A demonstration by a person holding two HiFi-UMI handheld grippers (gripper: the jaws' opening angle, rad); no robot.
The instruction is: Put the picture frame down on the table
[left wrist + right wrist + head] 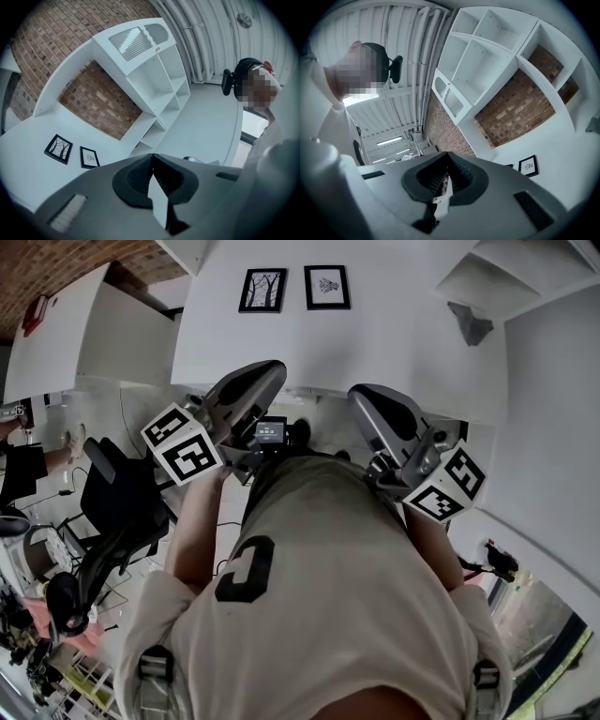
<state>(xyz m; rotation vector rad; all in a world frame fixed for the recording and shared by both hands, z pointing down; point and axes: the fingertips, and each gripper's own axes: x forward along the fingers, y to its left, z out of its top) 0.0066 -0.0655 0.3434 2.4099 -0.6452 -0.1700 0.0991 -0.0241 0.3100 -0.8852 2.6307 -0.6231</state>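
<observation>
Two black picture frames show on the white surface (403,334) ahead of me: one with a tree drawing (262,290) and one with a small motif (327,287). The left gripper view shows the tree frame (58,148) and the smaller frame (89,157) low at the left. The right gripper view has one frame (528,165) at the right. My left gripper (272,369) and right gripper (360,392) are held close to my chest, well short of the frames. Both are shut with nothing between the jaws, as seen at the left gripper (152,158) and the right gripper (447,158).
White open shelving (157,79) with brick wall behind stands beside the white surface; the same shelving (487,56) shows in the right gripper view. A black office chair (122,507) and clutter sit at my left. My own torso fills the lower head view.
</observation>
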